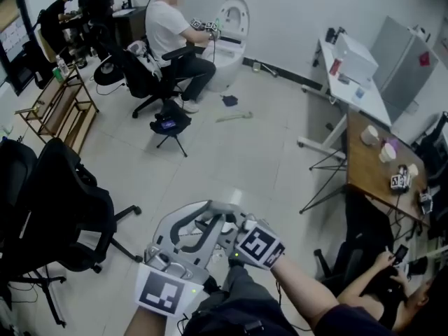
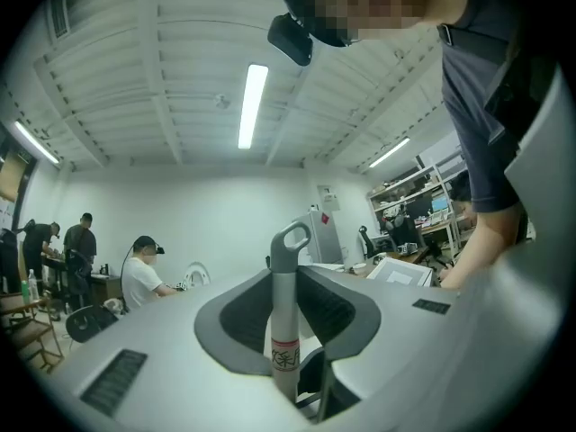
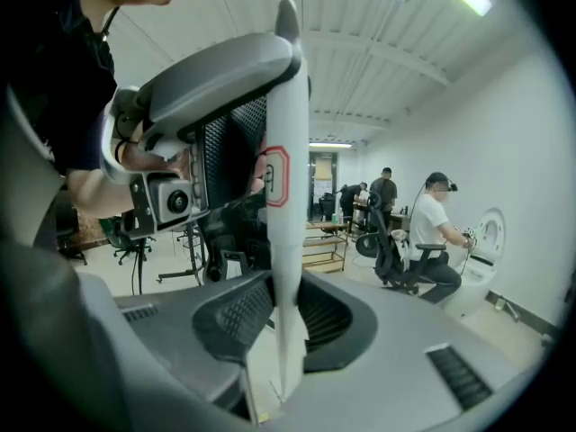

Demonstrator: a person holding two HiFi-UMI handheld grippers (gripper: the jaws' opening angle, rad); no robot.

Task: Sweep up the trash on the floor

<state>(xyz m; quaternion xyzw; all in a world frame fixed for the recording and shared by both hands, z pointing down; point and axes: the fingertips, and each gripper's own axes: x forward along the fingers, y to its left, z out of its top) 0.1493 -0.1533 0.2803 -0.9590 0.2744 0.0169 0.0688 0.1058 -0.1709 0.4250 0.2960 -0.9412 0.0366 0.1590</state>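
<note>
Trash, as I judge it, is the dark scrap [image 1: 229, 100] and the crosswise pale strip [image 1: 234, 116] on the floor [image 1: 231, 163] in the head view, well ahead of the left gripper [image 1: 183, 238] and the right gripper [image 1: 227, 224] alike. In the left gripper view, the jaws are clamped on an upright grey handle [image 2: 285, 286]. In the right gripper view, the jaws are clamped on a white handle [image 3: 288, 178].

Open floor [image 1: 231, 159], frame centre: free passage. Left edge: black chairs [image 1: 63, 208]. Upper left: shelf [image 1: 59, 110]. Upper centre: tripod [image 1: 170, 128], seated person [image 1: 171, 33], toilet [image 1: 231, 37]. Right: desk [image 1: 360, 156], legs splayed onto floor.
</note>
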